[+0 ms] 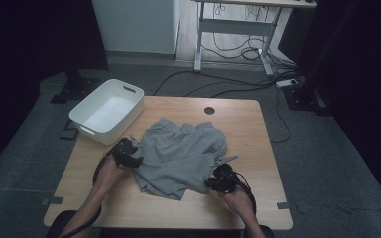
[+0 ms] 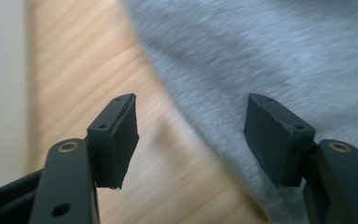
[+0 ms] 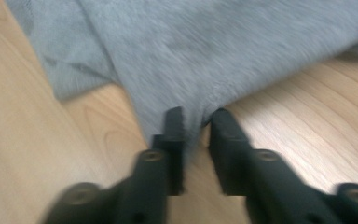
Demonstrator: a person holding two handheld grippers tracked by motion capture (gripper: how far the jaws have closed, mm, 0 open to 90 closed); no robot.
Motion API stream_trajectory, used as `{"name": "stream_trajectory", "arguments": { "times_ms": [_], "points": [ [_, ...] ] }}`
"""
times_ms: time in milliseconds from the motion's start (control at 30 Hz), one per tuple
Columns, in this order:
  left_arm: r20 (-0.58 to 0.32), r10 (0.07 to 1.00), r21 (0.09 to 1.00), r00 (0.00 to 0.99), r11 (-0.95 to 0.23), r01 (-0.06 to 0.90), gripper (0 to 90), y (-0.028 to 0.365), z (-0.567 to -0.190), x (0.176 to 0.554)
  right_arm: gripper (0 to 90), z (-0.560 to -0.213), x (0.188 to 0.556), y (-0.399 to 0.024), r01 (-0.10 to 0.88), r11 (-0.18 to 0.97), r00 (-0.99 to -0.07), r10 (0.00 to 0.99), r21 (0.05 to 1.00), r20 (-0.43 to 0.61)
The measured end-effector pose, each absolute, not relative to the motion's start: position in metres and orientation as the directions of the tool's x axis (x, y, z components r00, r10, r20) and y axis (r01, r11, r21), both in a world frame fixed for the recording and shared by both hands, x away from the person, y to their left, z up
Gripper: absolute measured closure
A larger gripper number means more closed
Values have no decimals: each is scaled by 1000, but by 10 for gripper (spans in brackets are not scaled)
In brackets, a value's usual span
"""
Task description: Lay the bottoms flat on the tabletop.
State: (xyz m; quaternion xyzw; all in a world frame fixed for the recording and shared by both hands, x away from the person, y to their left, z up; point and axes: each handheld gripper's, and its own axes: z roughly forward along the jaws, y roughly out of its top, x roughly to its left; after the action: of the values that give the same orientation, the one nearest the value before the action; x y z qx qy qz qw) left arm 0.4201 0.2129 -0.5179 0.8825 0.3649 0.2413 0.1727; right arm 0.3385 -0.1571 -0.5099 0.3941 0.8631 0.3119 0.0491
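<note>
Grey fleece garment (image 1: pixel 181 158), crumpled and partly folded over itself, lies on the middle of a light wooden worktop (image 1: pixel 258 134); it looks like a sweatshirt or sweatpants, though I cannot tell which.

White plastic bin (image 1: pixel 108 110), rectangular with slot handles, stands beyond the garment's left side on the far left corner of the worktop, close to the cloth but apart from it.

Left gripper (image 1: pixel 127 152), held in the person's left hand (image 1: pixel 110 171), sits at the garment's left edge. In the left gripper view its fingers (image 2: pixel 116 140) stand wide apart and grasp nothing: one is over bare wood, the other over the grey hem.

Right gripper (image 1: pixel 222 177), held in the right hand (image 1: pixel 237 196), sits at the garment's near right corner. In the right gripper view the fingers (image 3: pixel 175 140) are drawn nearly together with a pinch of the grey fabric's edge caught between them; the picture is blurred there.

Round dark cable hole (image 1: pixel 209 110) marks the worktop beyond the garment's far edge.

Grey carpet (image 1: pixel 327 163) surrounds the worktop, with black cables (image 1: pixel 228 84) trailing over it beyond the garment, towards a white desk frame (image 1: pixel 238 29).
</note>
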Motion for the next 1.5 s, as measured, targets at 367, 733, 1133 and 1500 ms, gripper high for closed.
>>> {"name": "stream_trajectory", "arguments": {
  "times_ms": [367,733,1133,1500],
  "points": [
    [100,692,589,715,-621,518,302,199,-516,386,387,-503,407,-184,741,235,-403,905,629,136],
    [32,712,586,702,-582,563,296,211,-531,389,868,-513,430,-175,752,262,-359,932,605,44],
    [48,747,584,663,-560,588,284,221,-529,401,566,-456,416,-239,741,254,-321,947,622,-4],
    [-13,659,650,752,-567,507,331,222,-502,357,507,-473,357,-235,711,311,-468,879,631,94]
  ]
}}
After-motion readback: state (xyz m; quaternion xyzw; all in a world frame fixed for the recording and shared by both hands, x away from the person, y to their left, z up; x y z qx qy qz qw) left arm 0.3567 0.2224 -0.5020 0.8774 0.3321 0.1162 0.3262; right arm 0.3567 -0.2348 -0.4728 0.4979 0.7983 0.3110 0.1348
